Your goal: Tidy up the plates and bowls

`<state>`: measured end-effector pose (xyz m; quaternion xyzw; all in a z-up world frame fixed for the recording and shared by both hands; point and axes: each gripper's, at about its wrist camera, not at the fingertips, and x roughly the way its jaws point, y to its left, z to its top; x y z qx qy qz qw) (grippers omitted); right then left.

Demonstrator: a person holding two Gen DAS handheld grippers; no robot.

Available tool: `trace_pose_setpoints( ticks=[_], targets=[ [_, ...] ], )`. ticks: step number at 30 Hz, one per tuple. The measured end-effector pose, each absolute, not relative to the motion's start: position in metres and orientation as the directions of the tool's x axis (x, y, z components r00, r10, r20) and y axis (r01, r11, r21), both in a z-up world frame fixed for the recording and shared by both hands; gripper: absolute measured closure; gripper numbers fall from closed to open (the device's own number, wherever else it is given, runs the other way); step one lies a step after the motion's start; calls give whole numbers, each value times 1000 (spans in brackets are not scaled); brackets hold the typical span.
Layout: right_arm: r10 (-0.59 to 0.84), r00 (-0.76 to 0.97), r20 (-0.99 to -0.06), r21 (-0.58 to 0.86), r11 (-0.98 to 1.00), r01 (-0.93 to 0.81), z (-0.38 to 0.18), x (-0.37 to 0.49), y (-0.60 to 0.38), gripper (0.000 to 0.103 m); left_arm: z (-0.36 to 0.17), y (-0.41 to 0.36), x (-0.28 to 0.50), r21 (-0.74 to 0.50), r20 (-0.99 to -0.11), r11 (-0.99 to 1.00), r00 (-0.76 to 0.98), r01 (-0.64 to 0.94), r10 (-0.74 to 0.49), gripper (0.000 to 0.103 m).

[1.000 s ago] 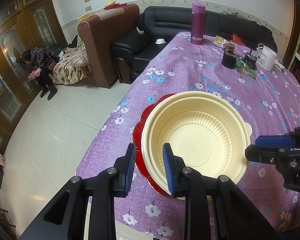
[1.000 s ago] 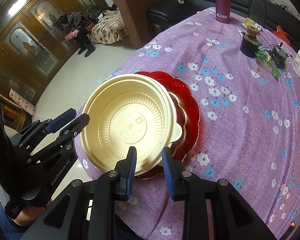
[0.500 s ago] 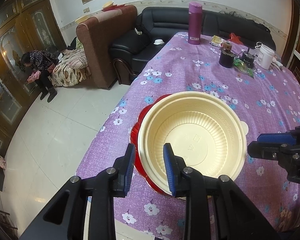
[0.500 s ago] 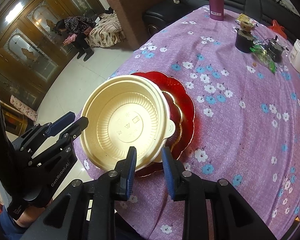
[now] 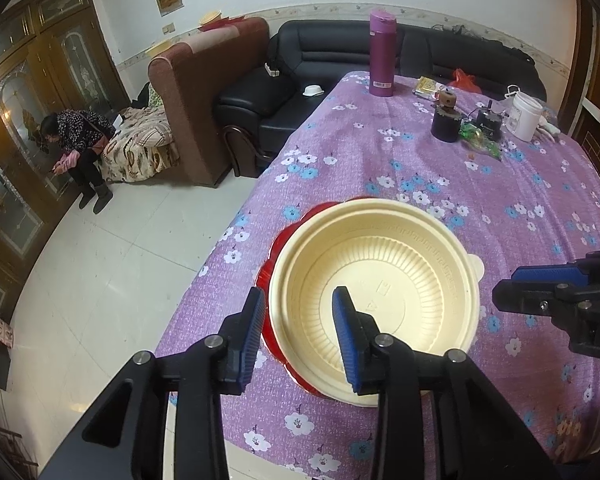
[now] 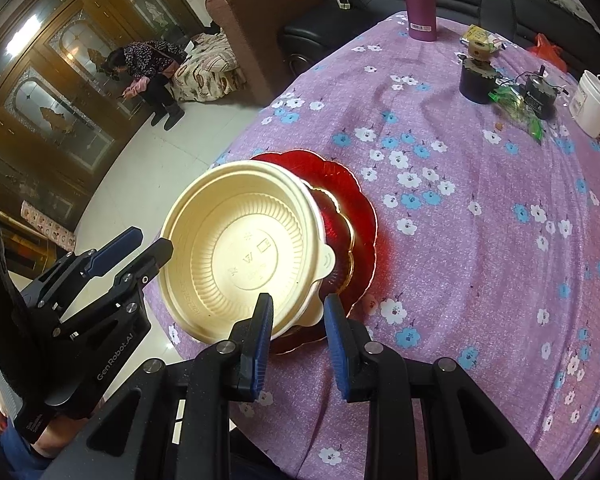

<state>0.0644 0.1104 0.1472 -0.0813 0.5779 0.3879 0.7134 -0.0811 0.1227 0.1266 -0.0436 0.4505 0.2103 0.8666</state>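
Cream plastic bowl (image 5: 374, 300) sat on a red scalloped plate (image 6: 356, 216) near the left edge of a purple flowered tablecloth (image 5: 440, 176). Left gripper (image 5: 300, 334) straddled the bowl's near rim, 1 blue pad outside, 1 inside, jaws just widened and released, pads clear of the rim. Right gripper (image 6: 296, 332) hovered over the bowl's right rim beside its small tab, jaws apart, grasping nothing. Far end held a magenta flask (image 5: 382, 56) and a white tub (image 5: 524, 114).

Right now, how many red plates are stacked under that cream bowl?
2: a large scalloped red plate on the purple tablecloth, and a smaller gold-rimmed red plate on it, under the cream bowl. More may be hidden.
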Motion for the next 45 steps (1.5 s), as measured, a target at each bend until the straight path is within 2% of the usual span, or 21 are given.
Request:
trace_pose_setpoints(
  ticks=[6, 15, 21, 27, 32, 43, 45],
  targets=[
    [463, 28, -886, 344, 698, -628, 144, 68, 107, 74, 130, 126, -79, 95, -801, 911, 513, -402, 310, 69],
    [472, 66, -879, 378, 776, -506, 139, 99, 78, 74, 142, 220, -99, -106, -821, 833, 521, -543, 235, 69],
    [471, 43, -881, 404, 796, -450, 116, 109, 66, 74, 102, 258, -104, -306, -860, 801, 510, -514, -1, 69],
    [479, 23, -878, 415, 783, -464, 104, 110, 69, 74, 72, 250, -88, -323, -879, 819, 470, -474, -75, 74],
    [482, 2, -876, 424, 772, -473, 92, 109, 75, 74, 53, 248, -74, -323, -894, 835, 433, -445, -114, 88],
    [494, -41, -868, 459, 769, -445, 64, 115, 86, 74, 37, 257, -58, -355, -884, 855, 434, -377, -175, 88],
    [497, -63, -865, 471, 764, -440, 58, 115, 90, 80, 34, 261, -58, -387, -871, 844, 447, -372, -203, 88]
  ],
)
